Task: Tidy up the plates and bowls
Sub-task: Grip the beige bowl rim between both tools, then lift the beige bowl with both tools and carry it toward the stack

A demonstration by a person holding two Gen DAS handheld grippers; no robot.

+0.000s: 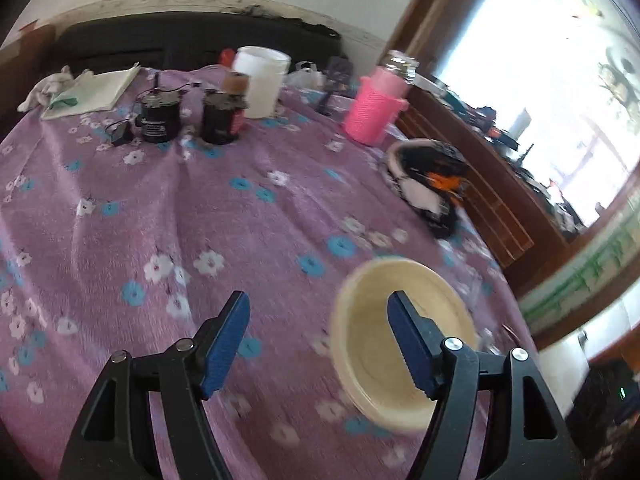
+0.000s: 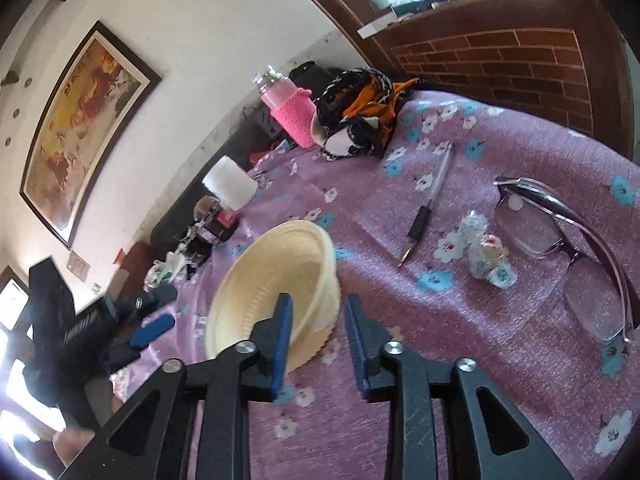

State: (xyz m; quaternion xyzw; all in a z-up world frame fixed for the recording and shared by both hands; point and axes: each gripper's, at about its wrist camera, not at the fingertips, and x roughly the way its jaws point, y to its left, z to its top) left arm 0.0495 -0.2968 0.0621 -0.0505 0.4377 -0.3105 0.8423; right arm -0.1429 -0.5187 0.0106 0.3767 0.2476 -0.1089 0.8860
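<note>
A cream plastic bowl [image 1: 400, 340] sits on the purple flowered tablecloth [image 1: 200, 220], seemingly nested on a ridged cream plate. My left gripper [image 1: 318, 344] is open, its right finger over the bowl's inside and its left finger over bare cloth. In the right wrist view the same cream bowl [image 2: 276, 280] stands tilted in front of my right gripper [image 2: 318, 344], which is open with its left finger at the bowl's near rim. The left gripper's blue pad [image 2: 154, 330] shows at the left.
Two dark jars [image 1: 156, 118], a white tub [image 1: 262, 80], a pink knitted bottle [image 1: 372, 108] and a black-orange scarf [image 1: 428, 184] stand at the back. A pen [image 2: 426, 208], wrapped candies [image 2: 486, 256] and glasses [image 2: 568, 252] lie to the right.
</note>
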